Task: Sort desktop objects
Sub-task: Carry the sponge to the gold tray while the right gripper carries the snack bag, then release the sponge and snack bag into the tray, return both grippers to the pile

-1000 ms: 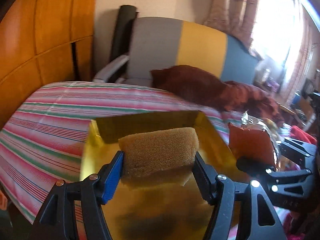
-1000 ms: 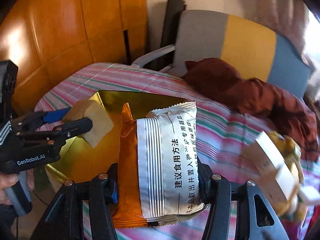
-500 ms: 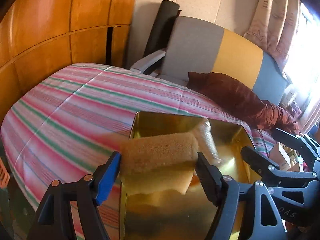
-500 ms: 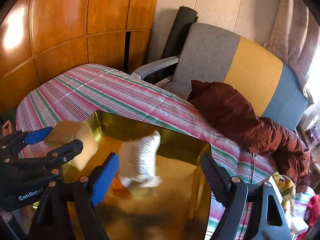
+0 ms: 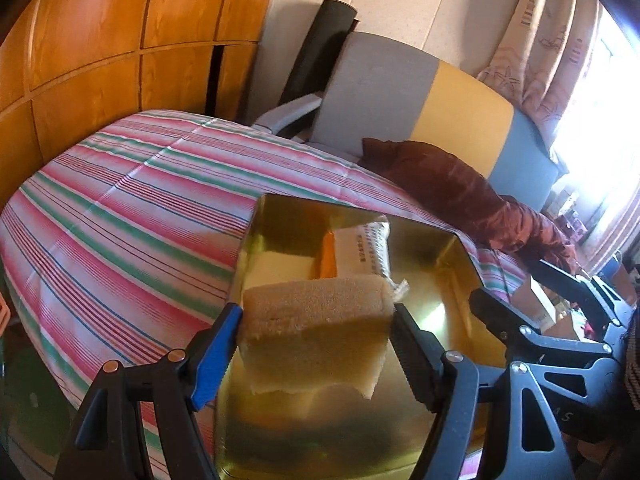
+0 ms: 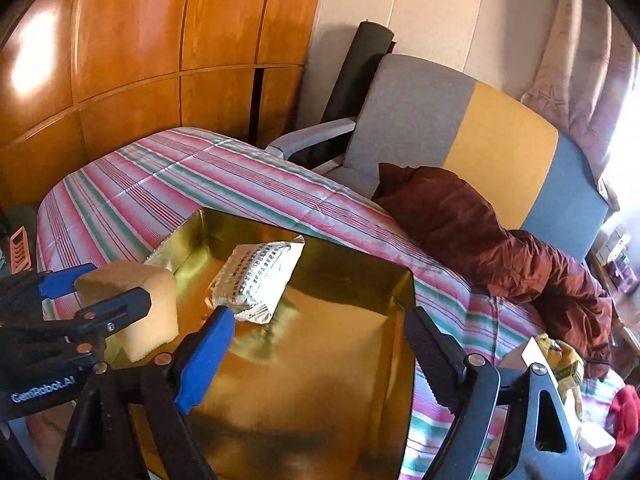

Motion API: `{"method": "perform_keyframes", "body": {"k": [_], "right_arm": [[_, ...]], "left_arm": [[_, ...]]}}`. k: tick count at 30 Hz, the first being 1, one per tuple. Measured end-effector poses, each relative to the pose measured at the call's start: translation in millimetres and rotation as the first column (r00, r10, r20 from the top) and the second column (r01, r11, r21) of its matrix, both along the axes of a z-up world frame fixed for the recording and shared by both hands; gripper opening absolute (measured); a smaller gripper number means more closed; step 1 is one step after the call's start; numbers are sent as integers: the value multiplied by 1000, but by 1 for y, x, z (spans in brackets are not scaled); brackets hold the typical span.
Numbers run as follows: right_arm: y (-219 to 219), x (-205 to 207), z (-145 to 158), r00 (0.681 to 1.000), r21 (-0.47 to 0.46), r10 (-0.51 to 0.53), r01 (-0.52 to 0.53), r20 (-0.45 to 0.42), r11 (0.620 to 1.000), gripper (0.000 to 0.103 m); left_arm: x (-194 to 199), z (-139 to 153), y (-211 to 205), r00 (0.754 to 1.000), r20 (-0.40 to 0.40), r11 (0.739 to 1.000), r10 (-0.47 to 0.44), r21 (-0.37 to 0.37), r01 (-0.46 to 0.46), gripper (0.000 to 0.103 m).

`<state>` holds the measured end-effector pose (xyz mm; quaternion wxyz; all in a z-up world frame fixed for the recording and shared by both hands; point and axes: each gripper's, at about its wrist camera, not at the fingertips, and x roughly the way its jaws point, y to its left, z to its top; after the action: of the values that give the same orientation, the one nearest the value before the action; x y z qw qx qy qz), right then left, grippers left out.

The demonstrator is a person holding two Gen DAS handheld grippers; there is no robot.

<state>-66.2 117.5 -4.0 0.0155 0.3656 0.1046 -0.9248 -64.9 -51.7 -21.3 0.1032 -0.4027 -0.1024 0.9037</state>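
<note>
My left gripper point(image 5: 316, 320) is shut on a tan sponge point(image 5: 316, 332) and holds it above the near left part of a gold tray point(image 5: 452, 280). The sponge also shows in the right wrist view point(image 6: 140, 308), at the tray's left edge point(image 6: 400, 352). A silver and orange snack packet point(image 6: 256, 276) lies flat inside the tray, toward its far side; in the left wrist view the snack packet point(image 5: 362, 250) is just beyond the sponge. My right gripper point(image 6: 320, 344) is open and empty above the tray, near side of the packet.
The tray sits on a table with a pink, green and white striped cloth point(image 6: 168, 184). A grey, yellow and blue chair point(image 6: 460, 128) with a brown garment point(image 6: 480, 232) stands behind it. Boxes and small items point(image 6: 560, 368) crowd the right edge. Wooden panels point(image 6: 140, 40) line the left.
My right gripper opened and let the snack packet drop into the tray, then drew back. My left gripper, still shut on the sponge, shifted over the tray's near left.
</note>
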Motion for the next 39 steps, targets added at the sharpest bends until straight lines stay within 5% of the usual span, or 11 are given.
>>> {"method": "perform_keyframes", "body": {"k": [11,25,39], "right_arm": [[67,39,-4,989,-41,-145,145,-8,989,94],[225,102,-5,904,-104,-426,421,-28,901,103],[270,83,-35,971,-54,-239,239,15,969,103]], "left_arm": [[16,12,34,992,-15,992,-123,40,124,75],[33,19,110,943,-3,943,-332,20,332,75],[36,24,188,848,25,848,-530,27,529,75]]}}
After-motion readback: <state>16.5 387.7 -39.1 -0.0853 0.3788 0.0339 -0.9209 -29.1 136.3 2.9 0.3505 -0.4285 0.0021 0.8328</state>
